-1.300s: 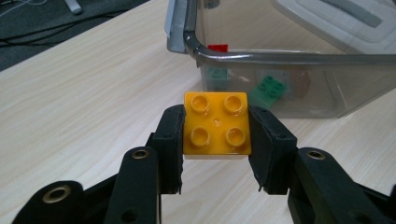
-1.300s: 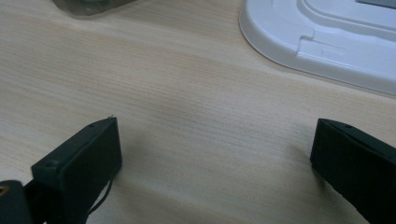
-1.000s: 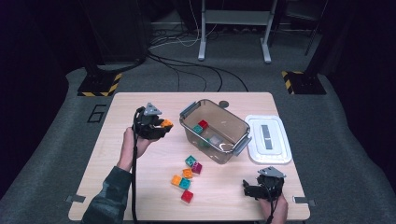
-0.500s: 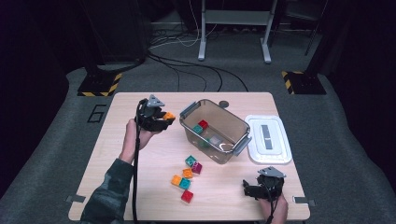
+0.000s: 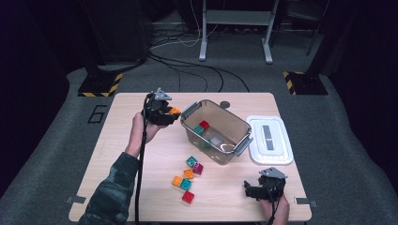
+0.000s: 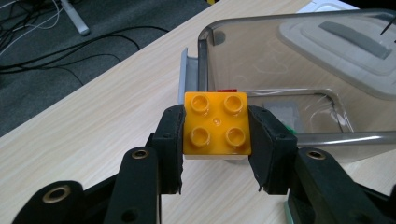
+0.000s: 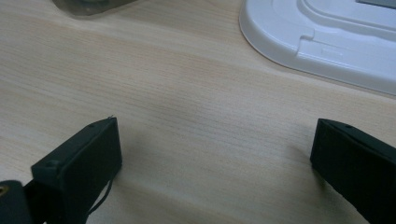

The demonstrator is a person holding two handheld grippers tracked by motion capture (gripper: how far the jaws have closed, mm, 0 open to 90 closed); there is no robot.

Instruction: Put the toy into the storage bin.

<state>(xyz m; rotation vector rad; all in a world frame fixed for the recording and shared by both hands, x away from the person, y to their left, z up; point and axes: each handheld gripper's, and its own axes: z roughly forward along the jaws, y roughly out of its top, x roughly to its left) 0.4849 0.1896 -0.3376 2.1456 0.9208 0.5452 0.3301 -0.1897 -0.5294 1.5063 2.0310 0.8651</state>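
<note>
While clamped by its smooth sides in left tool [image 6: 215, 135], orange four-stud brick [image 6: 216, 123] looks light, rigid, slippery; best gripped squarely. Right tool [image 7: 215, 154] wide, empty.

**Me:** From my seat the orange brick [image 6: 216, 123] has both sides buried under the left tool's [image 6: 215, 140] pads, and its underside is out of sight. Behind it a red sliver [image 6: 226, 89] pokes up, can't tell what it is.

**Other op:** And the bin?

**Me:** The clear bin [image 6: 299, 70] runs off the right edge in the left gripper view. In the right gripper view the white lid [image 7: 322, 42] is cropped top and right.
</note>
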